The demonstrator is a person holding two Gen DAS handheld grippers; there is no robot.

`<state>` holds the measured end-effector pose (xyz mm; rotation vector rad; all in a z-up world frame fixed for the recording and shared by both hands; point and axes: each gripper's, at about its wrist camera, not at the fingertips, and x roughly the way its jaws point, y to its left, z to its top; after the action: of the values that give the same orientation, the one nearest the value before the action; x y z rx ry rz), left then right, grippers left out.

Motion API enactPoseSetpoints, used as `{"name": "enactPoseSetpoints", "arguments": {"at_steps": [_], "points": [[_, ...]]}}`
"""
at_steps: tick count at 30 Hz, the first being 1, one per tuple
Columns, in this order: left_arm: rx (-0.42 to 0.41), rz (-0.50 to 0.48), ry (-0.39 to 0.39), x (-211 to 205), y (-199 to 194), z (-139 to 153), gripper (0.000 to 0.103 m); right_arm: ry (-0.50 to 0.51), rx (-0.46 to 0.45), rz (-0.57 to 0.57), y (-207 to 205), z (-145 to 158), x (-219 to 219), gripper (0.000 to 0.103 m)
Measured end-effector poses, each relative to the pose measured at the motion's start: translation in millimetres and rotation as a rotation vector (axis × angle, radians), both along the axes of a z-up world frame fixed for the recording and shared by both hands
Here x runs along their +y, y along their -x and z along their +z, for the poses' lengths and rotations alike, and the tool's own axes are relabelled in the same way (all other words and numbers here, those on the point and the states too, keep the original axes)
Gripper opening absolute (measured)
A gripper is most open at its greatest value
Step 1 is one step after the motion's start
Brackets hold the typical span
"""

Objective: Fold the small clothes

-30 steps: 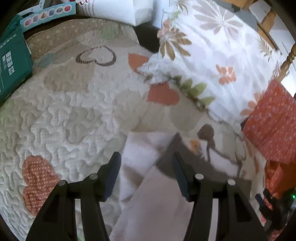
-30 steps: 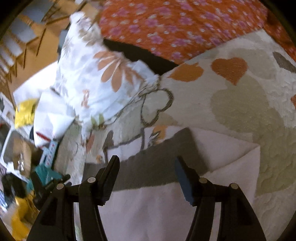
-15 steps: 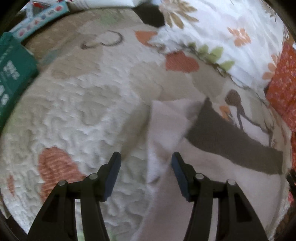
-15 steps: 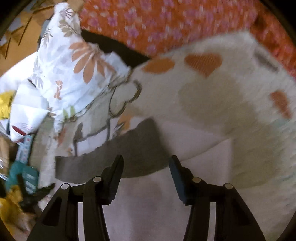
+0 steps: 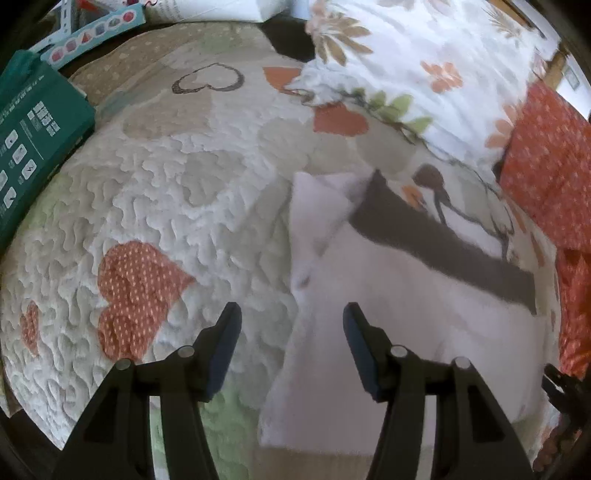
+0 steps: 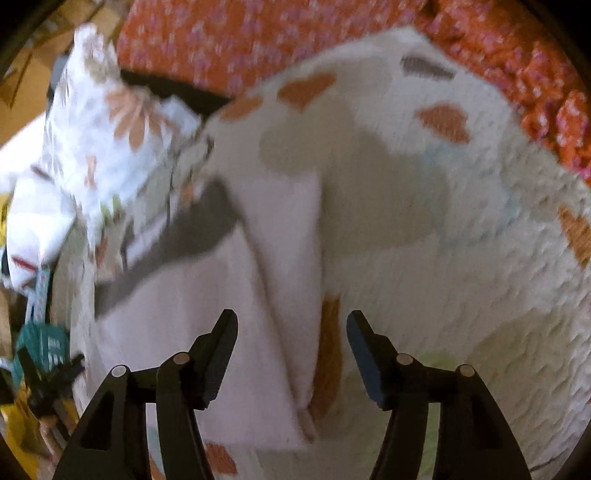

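We are over a bed with a bumpy quilt (image 5: 177, 206) that has hearts on it. A flowery pillow (image 5: 436, 62) lies at the far right, and a green box (image 5: 33, 144) sits at the far left edge.

In the left wrist view, our left gripper (image 5: 291, 321) hangs just above the quilt with its jaws wide apart and nothing between them. The pink cloth (image 5: 388, 306) lies flat on the quilt, a bit to the right of the middle. Its left edge runs up between our fingers. A dark band (image 5: 443, 240) crosses its far side. A smaller flap is turned over at the far left corner.

In the right wrist view, the picture is blurry. Our right gripper (image 6: 291, 321) is also spread open and holds nothing. The pink cloth (image 6: 192, 321) lies to the left and in the middle, with its right edge between our fingers. One layer looks folded over another along a slanted line. The dark band (image 6: 173, 236) is at the far left. An orange blanket (image 6: 332, 33) fills the far side.

We think the next fold is about to start. To do it well, we should bring each gripper down on its own edge, pinch all the layers at once, and lift both sides together. If one side goes faster, the cloth may twist. We should lay the edges on top of each other and keep it smooth.
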<state>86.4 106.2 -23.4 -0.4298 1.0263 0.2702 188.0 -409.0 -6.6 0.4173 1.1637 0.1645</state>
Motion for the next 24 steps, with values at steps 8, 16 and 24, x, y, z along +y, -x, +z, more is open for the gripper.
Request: {"name": "enactPoseSetpoints", "arguments": {"at_steps": [8,16,24], "points": [[-0.020,0.040,0.043,-14.6,54.4,10.5,0.057,-0.039,0.026,0.013,3.9,-19.0,15.0,0.019],[-0.033,0.090,0.051,-6.6,54.4,-5.8,0.067,-0.135,-0.041,-0.118,-1.2,-3.7,-23.1,0.064],[-0.063,0.077,0.074,-5.8,23.0,-4.1,0.067,-0.208,-0.073,-0.137,-5.0,-16.1,-25.7,0.071]]}}
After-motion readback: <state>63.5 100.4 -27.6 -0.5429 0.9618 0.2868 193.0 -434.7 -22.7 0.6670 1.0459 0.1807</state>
